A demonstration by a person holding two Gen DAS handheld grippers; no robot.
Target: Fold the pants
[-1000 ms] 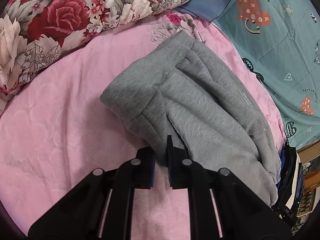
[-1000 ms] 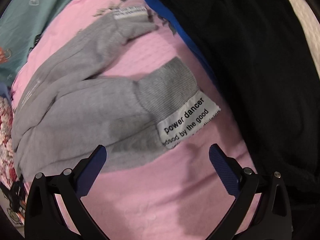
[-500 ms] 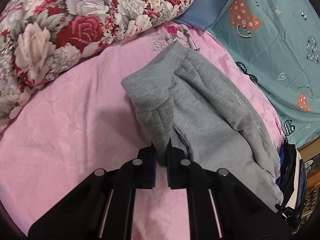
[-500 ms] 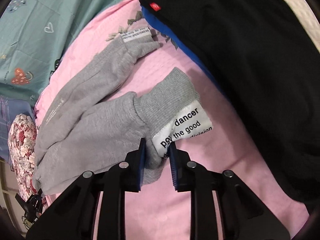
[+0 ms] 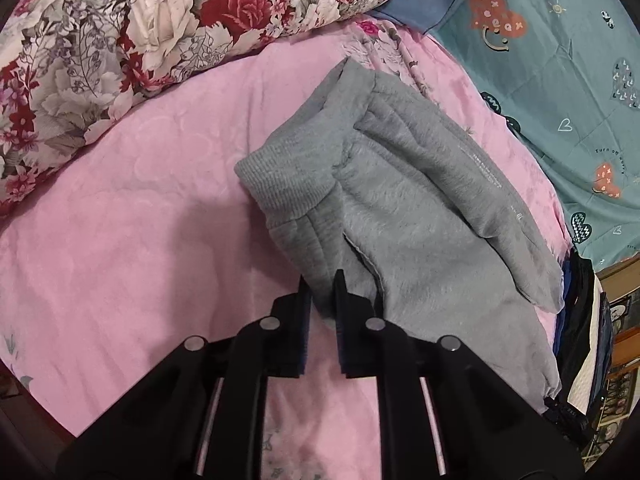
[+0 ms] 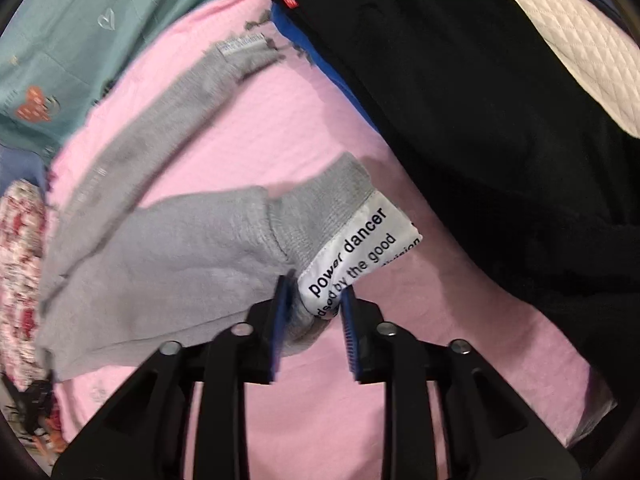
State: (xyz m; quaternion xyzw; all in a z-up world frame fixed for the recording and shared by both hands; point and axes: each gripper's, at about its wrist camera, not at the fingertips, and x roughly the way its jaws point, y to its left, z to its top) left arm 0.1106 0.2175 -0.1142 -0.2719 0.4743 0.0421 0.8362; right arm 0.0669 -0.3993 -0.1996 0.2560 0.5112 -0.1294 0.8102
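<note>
Now one pair of grey pants (image 5: 404,208) lies on the pink bed (image 5: 132,240); two grippers pinch it: left gripper (image 5: 322,292) at the waist, right gripper (image 6: 314,300) at one cuff, both jaws opening.

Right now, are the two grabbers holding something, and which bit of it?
Both hold the gray pants. The left gripper pinches a fold near the waistband; the right gripper has the ankle cuff by the white label. Both sets of jaws are opening.
</note>
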